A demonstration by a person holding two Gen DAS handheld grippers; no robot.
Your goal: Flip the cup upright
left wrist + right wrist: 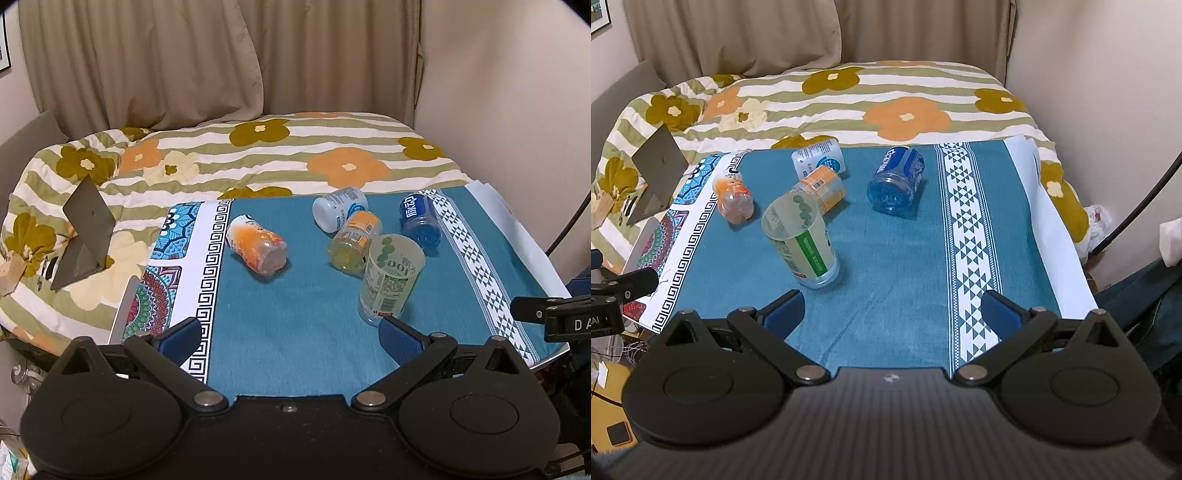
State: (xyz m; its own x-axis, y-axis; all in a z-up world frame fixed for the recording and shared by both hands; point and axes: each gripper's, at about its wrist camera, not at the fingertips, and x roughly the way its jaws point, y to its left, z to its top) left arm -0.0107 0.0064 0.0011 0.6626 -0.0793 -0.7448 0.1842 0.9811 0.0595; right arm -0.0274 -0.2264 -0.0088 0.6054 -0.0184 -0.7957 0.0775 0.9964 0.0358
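Several plastic cups sit on a teal cloth [295,325] [886,280]. A green-labelled clear cup [389,275] [801,240] stands upright, mouth up, nearest the grippers. An orange-peach cup [256,243] [734,195], a yellow-orange cup [354,236] [822,190], a white cup [338,208] [818,157] and a blue cup [421,219] [897,179] lie on their sides. My left gripper [291,338] is open and empty, its right finger just in front of the green cup. My right gripper [892,312] is open and empty, the green cup ahead to its left.
The cloth covers a table with patterned borders [207,266] [967,236]. Behind is a bed with a flowered quilt [258,155] [886,103] and a curtain. A grey folded stand [83,236] [653,173] sits at the left. The other gripper shows at each frame edge.
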